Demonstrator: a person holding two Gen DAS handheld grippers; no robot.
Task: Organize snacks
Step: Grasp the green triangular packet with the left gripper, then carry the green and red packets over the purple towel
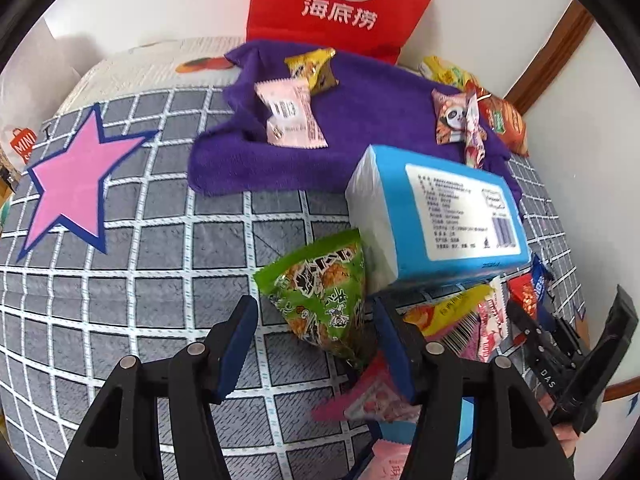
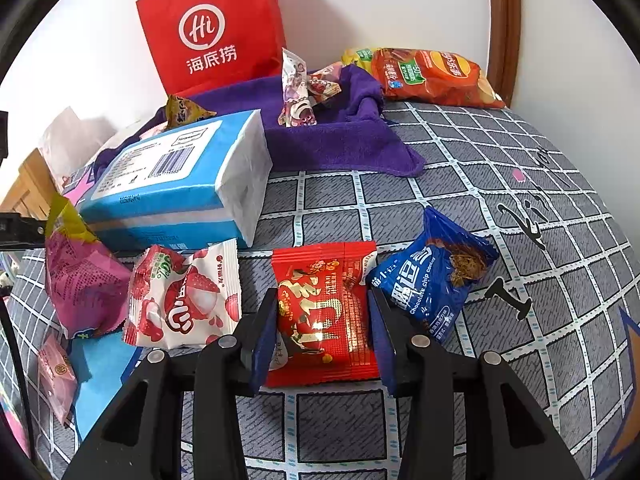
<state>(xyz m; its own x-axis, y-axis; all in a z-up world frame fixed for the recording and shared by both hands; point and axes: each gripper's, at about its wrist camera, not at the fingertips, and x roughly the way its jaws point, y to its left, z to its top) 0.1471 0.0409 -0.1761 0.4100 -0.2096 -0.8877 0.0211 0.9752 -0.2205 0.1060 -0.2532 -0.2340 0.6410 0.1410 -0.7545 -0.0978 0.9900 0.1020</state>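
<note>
Now your right gripper stands around the red snack packet, which lies flat on the grey checked bedcover; the two blue pads are at its left and right edges, but I cannot tell if they press it already. At 9 o'clock of this packet lies the white strawberry packet, and at 2 o'clock the blue cookie bag, touching the right finger. At 10 o'clock stands the blue tissue pack, and behind it, at 12 o'clock, the purple towel and the red paper bag.

Your left gripper is half wide and holds nothing. The green snack bag is between its fingers, not touching the pads, and the pink packet lies under the right finger.
</note>
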